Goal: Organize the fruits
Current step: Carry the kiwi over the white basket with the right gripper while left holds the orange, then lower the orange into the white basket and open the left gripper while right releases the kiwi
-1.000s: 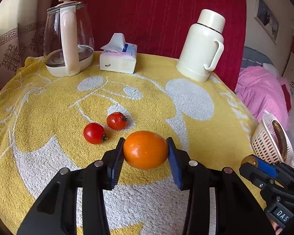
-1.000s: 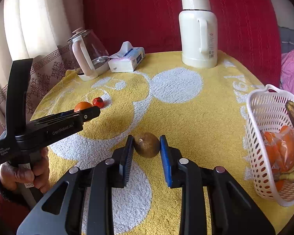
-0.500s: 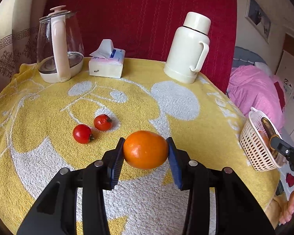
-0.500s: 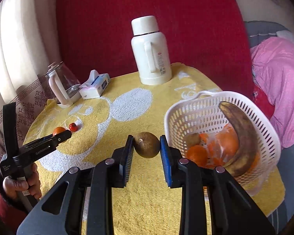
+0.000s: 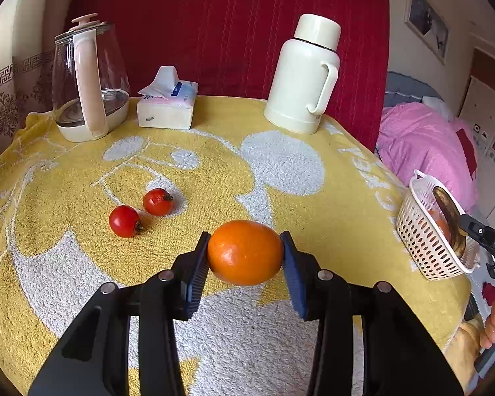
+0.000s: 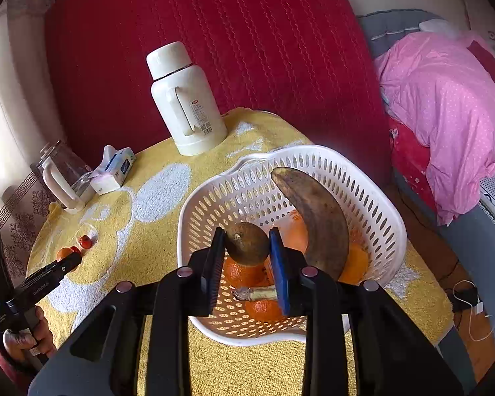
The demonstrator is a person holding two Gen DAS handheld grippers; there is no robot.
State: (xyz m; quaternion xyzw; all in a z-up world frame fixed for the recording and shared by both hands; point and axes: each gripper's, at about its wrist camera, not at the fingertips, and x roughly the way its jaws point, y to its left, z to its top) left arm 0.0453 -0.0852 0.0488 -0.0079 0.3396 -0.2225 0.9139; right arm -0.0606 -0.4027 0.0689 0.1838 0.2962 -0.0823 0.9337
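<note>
Now the right gripper (image 6: 247, 247), jaws clamped on a brown kiwi (image 6: 247, 243), has swung from open tablecloth to directly above the white basket (image 6: 373, 198), so a drop looks imminent. Its stem end faces the camera. The left gripper (image 5: 246, 253) grips an orange (image 5: 246, 252), long axis spanning the jaws, above the yellow tablecloth (image 5: 313, 204) (two tomatoes (image 5: 124, 221) wait behind).

Inside the white basket (image 6: 373, 194), a blackened banana (image 6: 316, 221) leans across the right half above several oranges (image 6: 244, 274); its left half stands open. On the towel-covered table (image 5: 313, 204), 2 tomatoes (image 5: 125, 221) lie left of center, with bare cloth stretching toward the basket.
</note>
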